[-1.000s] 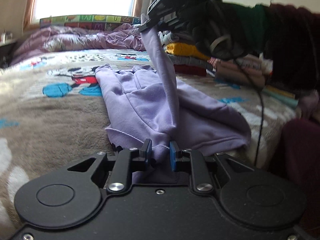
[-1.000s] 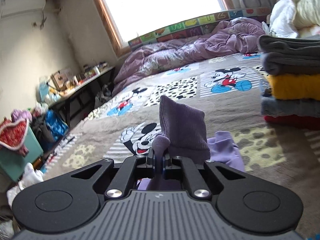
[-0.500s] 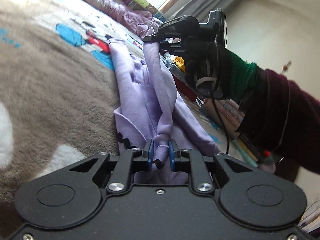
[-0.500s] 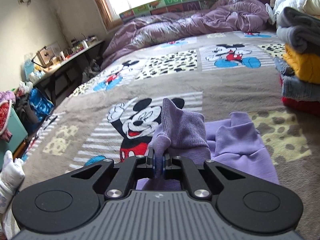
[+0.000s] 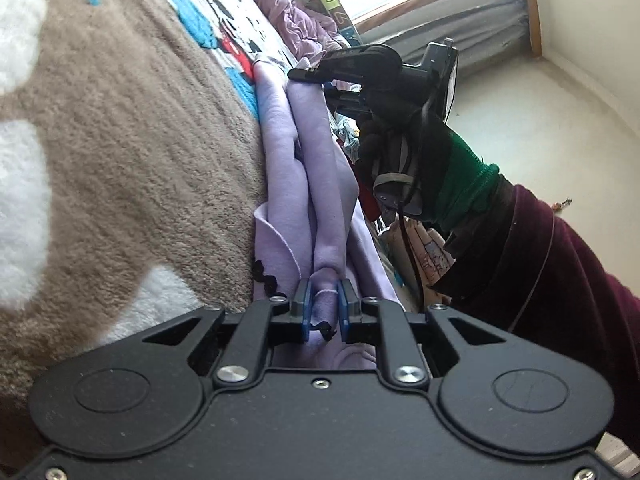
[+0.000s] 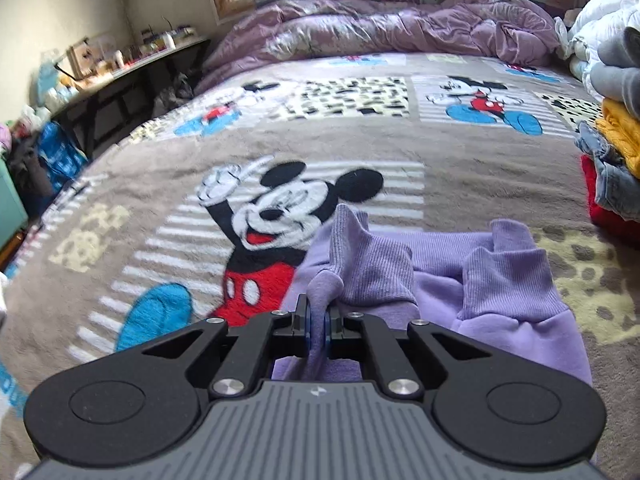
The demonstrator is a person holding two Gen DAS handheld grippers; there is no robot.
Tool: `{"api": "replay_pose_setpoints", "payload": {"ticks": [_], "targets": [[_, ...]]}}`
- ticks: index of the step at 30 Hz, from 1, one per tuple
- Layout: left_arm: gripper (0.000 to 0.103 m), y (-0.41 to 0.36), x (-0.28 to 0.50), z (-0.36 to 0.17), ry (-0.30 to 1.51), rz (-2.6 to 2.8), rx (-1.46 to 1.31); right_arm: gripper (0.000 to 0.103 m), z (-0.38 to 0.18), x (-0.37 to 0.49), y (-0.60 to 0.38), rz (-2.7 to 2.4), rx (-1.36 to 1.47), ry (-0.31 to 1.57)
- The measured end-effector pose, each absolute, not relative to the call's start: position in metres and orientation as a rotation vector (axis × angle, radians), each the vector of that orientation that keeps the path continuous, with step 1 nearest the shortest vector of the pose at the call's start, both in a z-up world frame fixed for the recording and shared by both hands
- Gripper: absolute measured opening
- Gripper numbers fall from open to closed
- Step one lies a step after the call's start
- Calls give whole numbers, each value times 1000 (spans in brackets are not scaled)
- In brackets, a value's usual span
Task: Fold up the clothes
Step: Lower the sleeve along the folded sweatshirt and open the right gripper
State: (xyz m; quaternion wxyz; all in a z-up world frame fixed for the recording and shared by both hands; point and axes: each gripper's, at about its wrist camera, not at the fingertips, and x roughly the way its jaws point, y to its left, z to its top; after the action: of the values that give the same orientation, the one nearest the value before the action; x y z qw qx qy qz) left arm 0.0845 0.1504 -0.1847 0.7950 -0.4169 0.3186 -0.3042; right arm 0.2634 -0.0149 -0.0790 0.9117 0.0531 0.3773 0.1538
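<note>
Across the bed blanket (image 6: 168,168), both claws, left (image 5: 322,309) and right (image 6: 319,326), pinch the lilac garment (image 6: 460,256).

A lilac sweatshirt (image 6: 492,320) lies on the plush cartoon-mouse blanket (image 6: 360,152), near the front edge of the bed and to the right of the big mouse print. It is soft fleece with ribbed cuffs. One cuff (image 6: 508,268) rests flat on the body of the garment, pointing toward the far side; the other cuff (image 6: 372,260) stands raised, pinched up from below (its rib knit is a shade darker than the fleece). In the left wrist view the sweatshirt (image 5: 296,184) runs away in a long, bunched strip, one fold lifted off the blanket and drawn taut between its near and far ends
</note>
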Motion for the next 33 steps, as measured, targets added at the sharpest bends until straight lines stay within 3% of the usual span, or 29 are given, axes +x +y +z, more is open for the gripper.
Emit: {"api": "replay_pose_setpoints", "payload": {"ticks": [5,8,19,21,22,33], "targets": [[15,152,77,-183,683,-650,-926,39,-57,258,-40,399,231,703],[15,151,72,-180,683,-645,-930,39,-47,259,-68,383,281,669],[15,155,52,-179,679,-631,-950,39,-98,276,-96,399,320,789],[15,157,49,-179,679,-629,-951,25,-104,277,-96,455,383,804],[15,158,48,-179,679,-629,-952,11,-105,276,-97,469,409,802],[13,174,42,-187,689,-633,-1047,11,-104,269,-124,388,466,763]]}}
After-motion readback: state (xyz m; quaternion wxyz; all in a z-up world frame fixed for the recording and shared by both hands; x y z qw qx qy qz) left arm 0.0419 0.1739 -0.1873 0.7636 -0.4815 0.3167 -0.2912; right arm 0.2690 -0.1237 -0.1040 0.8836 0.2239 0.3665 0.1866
